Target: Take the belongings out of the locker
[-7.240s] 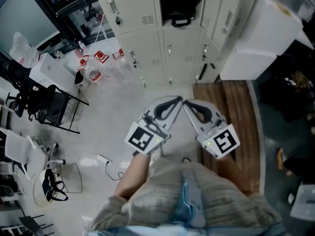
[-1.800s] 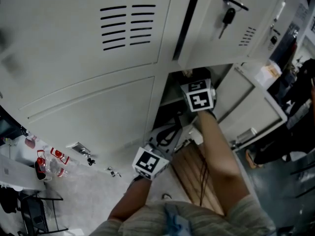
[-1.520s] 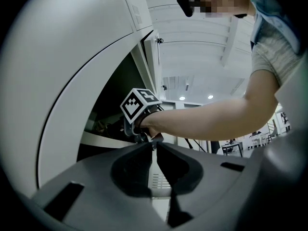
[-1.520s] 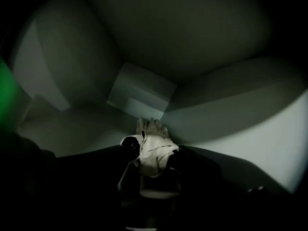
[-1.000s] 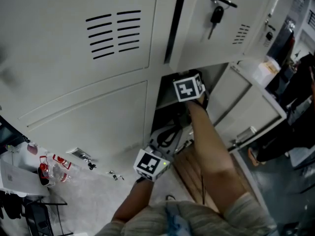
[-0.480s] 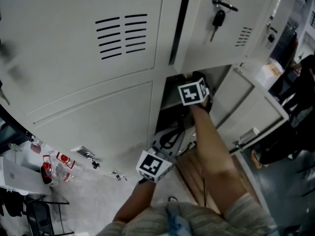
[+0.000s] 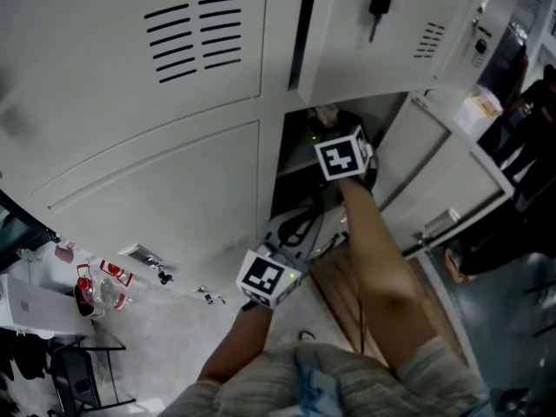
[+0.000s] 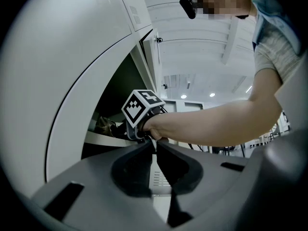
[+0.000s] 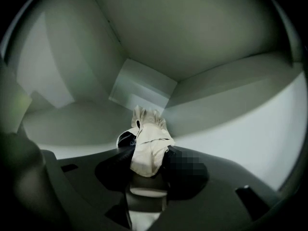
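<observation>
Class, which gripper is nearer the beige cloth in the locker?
Right. The right gripper is inside the locker, its jaws just closing on the cloth between them; the left gripper hangs shut below, outside it.

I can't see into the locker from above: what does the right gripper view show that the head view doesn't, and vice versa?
Only the right gripper view: the jaws of the right hand-held gripper, which have just been closing, pinch a beige cloth inside the compartment. Only the head view: the left hand-held gripper below the compartment, the key in a locker door, the vented door alongside. Both: the right hand-held gripper reaching into the open compartment.
</observation>
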Demonstrator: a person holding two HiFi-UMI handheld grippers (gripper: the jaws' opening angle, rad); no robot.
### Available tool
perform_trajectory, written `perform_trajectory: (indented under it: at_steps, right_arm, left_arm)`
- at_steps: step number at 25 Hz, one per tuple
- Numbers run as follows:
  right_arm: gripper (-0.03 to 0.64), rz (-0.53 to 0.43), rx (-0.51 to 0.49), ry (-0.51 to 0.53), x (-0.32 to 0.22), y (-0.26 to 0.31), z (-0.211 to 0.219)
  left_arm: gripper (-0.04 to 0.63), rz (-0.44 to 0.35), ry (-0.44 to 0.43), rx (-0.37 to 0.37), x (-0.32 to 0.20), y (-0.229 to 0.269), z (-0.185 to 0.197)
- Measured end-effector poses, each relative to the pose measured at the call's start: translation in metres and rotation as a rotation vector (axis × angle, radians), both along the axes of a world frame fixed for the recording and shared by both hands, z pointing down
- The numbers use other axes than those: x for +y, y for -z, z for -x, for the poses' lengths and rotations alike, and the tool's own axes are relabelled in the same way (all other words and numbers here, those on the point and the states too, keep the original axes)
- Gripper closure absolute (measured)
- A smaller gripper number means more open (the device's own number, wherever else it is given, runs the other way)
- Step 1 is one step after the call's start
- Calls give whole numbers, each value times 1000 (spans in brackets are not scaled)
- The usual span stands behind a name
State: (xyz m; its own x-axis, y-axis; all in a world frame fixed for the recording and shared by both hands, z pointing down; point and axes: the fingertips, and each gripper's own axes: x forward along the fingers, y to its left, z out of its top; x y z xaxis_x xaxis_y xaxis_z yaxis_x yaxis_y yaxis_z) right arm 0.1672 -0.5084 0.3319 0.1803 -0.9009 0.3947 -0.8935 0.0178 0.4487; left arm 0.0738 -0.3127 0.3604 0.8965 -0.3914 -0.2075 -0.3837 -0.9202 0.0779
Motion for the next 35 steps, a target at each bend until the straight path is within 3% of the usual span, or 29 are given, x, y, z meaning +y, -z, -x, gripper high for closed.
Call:
perform_trajectory:
  at_steps: [17, 30, 35]
  right_arm:
    - [433, -188, -31, 152, 68, 8, 35]
    - [434, -287, -110, 212, 116, 2, 37]
    - [436, -324, -159, 237, 134, 0, 37]
  left_arm:
    - [584, -12, 18, -51, 1, -10, 0]
    - [584, -10, 49, -80, 0, -13, 4]
    - [584, -8, 51, -124, 0, -21, 3]
